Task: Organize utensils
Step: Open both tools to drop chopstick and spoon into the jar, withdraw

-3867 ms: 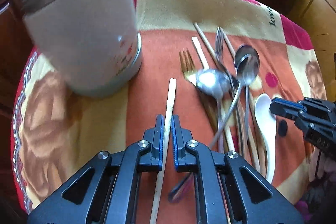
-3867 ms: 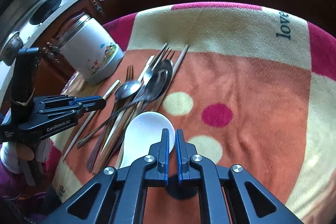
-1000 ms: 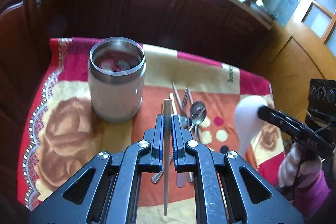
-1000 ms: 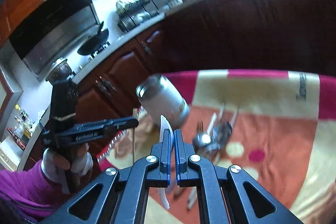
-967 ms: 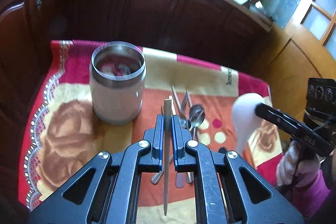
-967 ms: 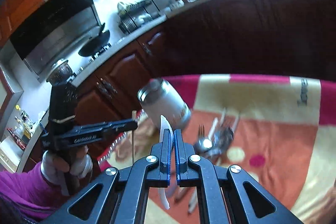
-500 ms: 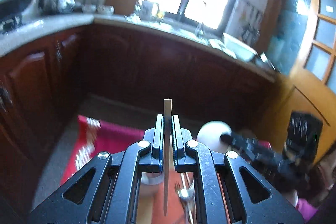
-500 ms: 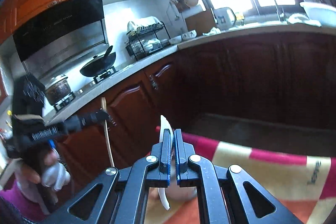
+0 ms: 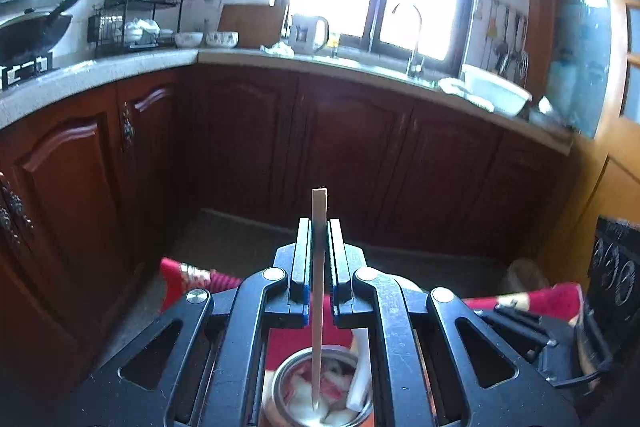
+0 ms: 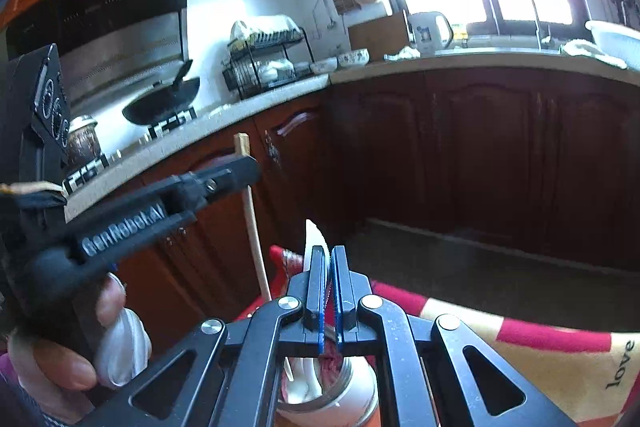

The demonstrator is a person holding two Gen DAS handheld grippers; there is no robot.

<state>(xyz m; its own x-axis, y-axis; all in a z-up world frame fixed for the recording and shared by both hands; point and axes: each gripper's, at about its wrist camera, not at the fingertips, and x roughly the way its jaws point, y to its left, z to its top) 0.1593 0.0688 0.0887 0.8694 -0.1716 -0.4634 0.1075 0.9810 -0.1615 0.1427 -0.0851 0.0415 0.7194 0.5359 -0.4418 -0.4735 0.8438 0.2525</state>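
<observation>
My left gripper point(image 9: 319, 227) is shut on a pale wooden chopstick point(image 9: 319, 291) held upright, its lower tip inside the open steel-rimmed container point(image 9: 304, 367) below. My right gripper point(image 10: 325, 255) is shut on the white ceramic spoon point(image 10: 310, 247), also upright, its handle reaching down into the same container point(image 10: 360, 387). In the right wrist view the left gripper point(image 10: 244, 167) and its chopstick point(image 10: 252, 223) are close at the left. In the left wrist view the spoon handle point(image 9: 362, 371) stands at the container's right rim. The other utensils are out of view.
The red and cream patterned cloth point(image 10: 520, 347) covers the table under the container. Dark wooden kitchen cabinets point(image 9: 360, 155) stand beyond it, with a counter, a dish rack point(image 9: 132, 23), a sink tap and a bright window.
Both grippers have tilted up from looking down at the table to level, bringing the chopstick and the spoon upright over the container, with their lower ends now inside it.
</observation>
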